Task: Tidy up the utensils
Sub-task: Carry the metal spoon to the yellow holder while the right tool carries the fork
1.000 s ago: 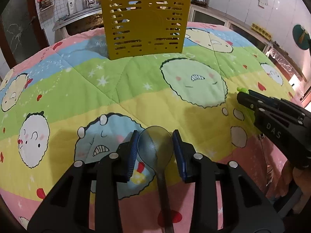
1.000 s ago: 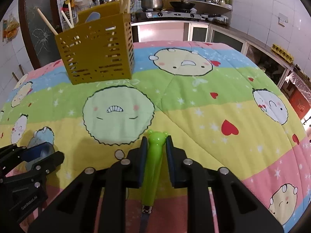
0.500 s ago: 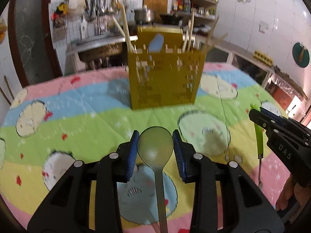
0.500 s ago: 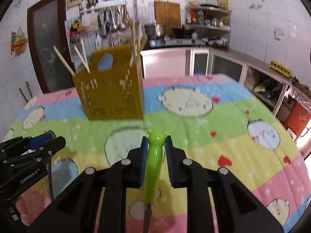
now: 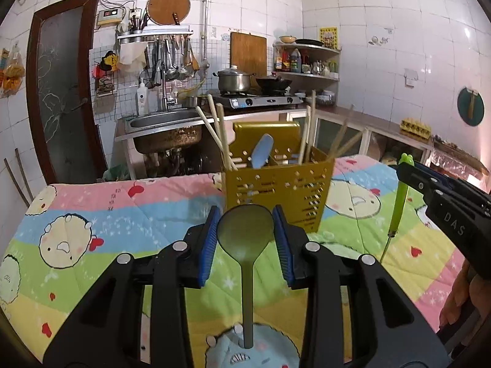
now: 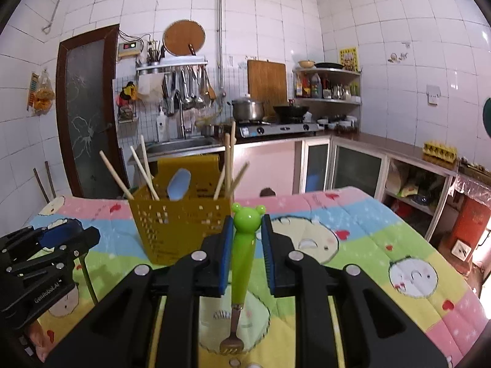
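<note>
My left gripper [image 5: 245, 236] is shut on the bowl of an olive-green spoon [image 5: 247, 245], whose handle hangs down toward the quilt. My right gripper [image 6: 246, 245] is shut on the green frog-headed handle of a fork [image 6: 242, 257], tines hanging below. The yellow slotted utensil holder [image 5: 277, 190] [image 6: 178, 230] stands on the table beyond both grippers, holding chopsticks and a blue spoon [image 5: 262, 150]. The right gripper [image 5: 411, 178] and its fork [image 5: 399, 202] show at the right of the left wrist view. In the right wrist view, the left gripper [image 6: 66, 234] appears at the left.
A cartoon-print quilt [image 5: 107, 214] covers the table. Behind it are a steel sink [image 5: 165, 122], a gas stove with a pot [image 5: 234, 81] and a wok, hanging utensils, and a counter along the right wall [image 6: 399, 150]. A hand [image 5: 460, 300] holds the right gripper.
Both grippers have risen and tilted up from the quilt, each lifting its utensil. The view now takes in the holder's top and the kitchen behind it.
</note>
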The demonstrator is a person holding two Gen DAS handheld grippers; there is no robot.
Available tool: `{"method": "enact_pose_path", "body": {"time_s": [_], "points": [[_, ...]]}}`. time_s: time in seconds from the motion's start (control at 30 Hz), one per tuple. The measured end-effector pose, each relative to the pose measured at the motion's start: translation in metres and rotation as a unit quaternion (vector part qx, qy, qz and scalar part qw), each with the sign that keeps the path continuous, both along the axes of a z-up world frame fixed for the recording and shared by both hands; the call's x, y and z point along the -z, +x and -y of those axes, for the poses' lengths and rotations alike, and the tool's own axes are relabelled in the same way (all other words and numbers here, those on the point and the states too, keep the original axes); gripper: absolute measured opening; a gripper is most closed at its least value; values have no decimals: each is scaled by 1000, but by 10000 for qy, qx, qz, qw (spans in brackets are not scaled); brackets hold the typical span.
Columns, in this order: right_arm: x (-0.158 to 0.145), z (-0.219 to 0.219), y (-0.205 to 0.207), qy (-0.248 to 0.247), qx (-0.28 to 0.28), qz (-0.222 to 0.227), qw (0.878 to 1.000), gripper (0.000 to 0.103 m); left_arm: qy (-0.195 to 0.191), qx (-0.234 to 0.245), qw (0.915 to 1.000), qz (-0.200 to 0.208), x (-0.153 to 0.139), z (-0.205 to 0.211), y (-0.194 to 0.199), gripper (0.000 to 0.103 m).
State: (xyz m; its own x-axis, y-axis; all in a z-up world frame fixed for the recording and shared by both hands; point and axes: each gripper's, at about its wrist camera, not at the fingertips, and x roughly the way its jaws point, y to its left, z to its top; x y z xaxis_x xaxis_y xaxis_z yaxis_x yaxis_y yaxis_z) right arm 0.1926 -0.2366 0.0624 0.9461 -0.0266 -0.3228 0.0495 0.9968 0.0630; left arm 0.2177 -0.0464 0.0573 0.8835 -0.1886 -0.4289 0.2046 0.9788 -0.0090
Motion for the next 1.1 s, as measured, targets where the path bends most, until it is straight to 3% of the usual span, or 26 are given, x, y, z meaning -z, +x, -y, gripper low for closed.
{"method": "enact_pose_path", "body": {"time_s": [0.43, 0.6, 0.9, 1.1], "points": [[-14, -4, 14, -73, -147, 169, 9997, 19, -474, 71, 9987, 151, -23, -12, 35, 34], [-43, 1, 16, 23, -259, 412, 9988, 19, -710, 86, 9971, 269, -47, -19, 42, 34], [-125, -11, 43, -32, -537, 877, 9947, 19, -921, 130, 9925, 790, -127, -15, 63, 34], [-142, -24, 80, -236, -404, 976, 9941, 19, -828, 104, 9915, 997, -150, 3, 91, 34]]}}
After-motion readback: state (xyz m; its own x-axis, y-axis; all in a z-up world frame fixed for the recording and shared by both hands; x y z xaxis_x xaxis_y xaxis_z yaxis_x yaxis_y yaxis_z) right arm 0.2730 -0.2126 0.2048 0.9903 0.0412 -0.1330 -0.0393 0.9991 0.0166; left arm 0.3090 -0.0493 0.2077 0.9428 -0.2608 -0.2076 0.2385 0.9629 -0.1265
